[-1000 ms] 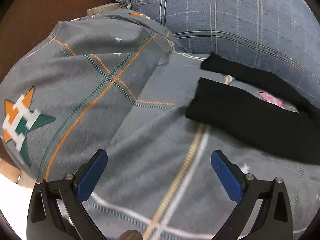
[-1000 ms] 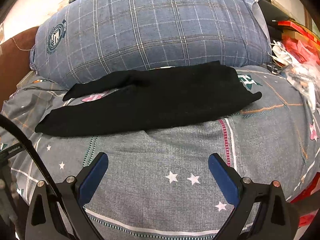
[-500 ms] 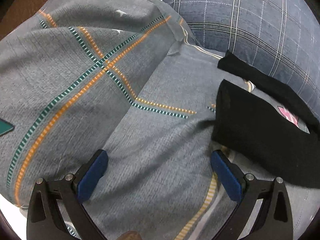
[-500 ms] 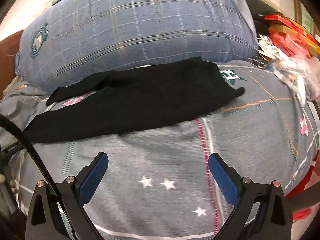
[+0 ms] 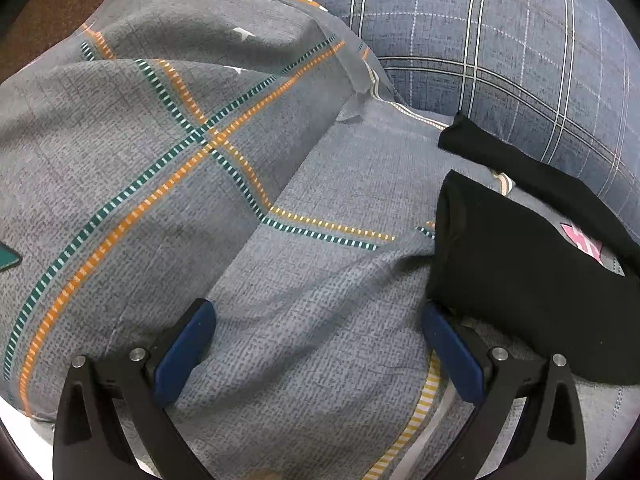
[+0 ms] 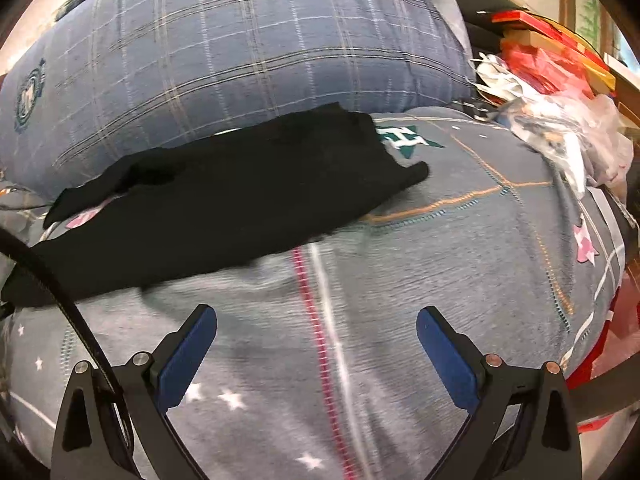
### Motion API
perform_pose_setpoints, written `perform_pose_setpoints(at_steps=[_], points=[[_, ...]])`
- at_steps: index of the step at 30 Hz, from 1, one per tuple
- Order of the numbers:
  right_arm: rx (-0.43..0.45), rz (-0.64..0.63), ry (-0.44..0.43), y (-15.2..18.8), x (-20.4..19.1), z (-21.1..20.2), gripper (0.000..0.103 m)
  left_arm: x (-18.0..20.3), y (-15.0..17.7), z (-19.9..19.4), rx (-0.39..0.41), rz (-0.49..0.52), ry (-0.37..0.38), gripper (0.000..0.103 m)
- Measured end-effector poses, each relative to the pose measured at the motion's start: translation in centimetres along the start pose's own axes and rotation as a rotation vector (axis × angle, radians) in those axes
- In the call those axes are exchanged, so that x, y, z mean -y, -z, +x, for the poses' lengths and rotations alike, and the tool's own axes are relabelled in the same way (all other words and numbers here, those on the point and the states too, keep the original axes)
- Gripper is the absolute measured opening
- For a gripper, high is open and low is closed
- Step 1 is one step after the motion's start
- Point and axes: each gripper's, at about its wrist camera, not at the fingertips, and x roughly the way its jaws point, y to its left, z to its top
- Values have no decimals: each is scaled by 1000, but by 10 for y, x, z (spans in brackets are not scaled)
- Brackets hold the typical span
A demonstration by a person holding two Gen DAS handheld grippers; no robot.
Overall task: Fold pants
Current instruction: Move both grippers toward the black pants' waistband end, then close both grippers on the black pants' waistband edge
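Black pants [image 6: 224,196] lie stretched across a grey patterned bedsheet [image 6: 400,272], leg ends to the left and waist toward the right. In the left wrist view the leg ends [image 5: 516,264] lie at right, one leg spread slightly from the other. My left gripper [image 5: 316,332] is open and low over the sheet, its right finger [image 5: 452,356] right at the near corner of the front leg's hem. My right gripper [image 6: 316,340] is open above bare sheet, in front of the pants' middle and apart from them.
A large blue plaid pillow [image 6: 224,60] lies behind the pants. A grey patterned pillow [image 5: 140,152] bulges at the left. Crumpled plastic bags and red boxes [image 6: 556,92] pile up at the bed's right side.
My left gripper has come forward and down toward the leg ends; the hem now sits beside its right finger. My right gripper has shifted right along the pants, toward the waist.
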Motion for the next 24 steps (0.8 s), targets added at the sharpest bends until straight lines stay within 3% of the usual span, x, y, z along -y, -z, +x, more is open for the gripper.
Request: perform_pose_setpoints(at_steps=[6,9,11,12,13,15,17,19,21,24], points=[[-35,36,13,2,15,13,102,1,1,0,-5,-5,-2,103],[-49,58,-3,3,19,16,102,0,-4,1,-58,29,28,103],[-47,55,-7,-1,21,14,102,-1,-4,-6,-78,36,68,92],[-43,53,-8,-3,21,13,102,-1,-4,-12,-87,41,85,76],[-31,49,-12,-8,23,9,102,0,-5,-21,-108,36,143,69],[-4,32,-15,-21,25,2,102,1,-10,-38,-104,17,226,69],[13,15,-21,-35,28,0,102,11,-22,-59,-57,38,252,69],[21,5,-37,-53,30,1,102,27,-38,-75,-9,76,272,76],[15,5,-74,-75,32,5,102,42,-54,-78,6,105,286,89],[-1,4,-142,-110,35,19,102,68,-84,-59,-30,129,313,90]])
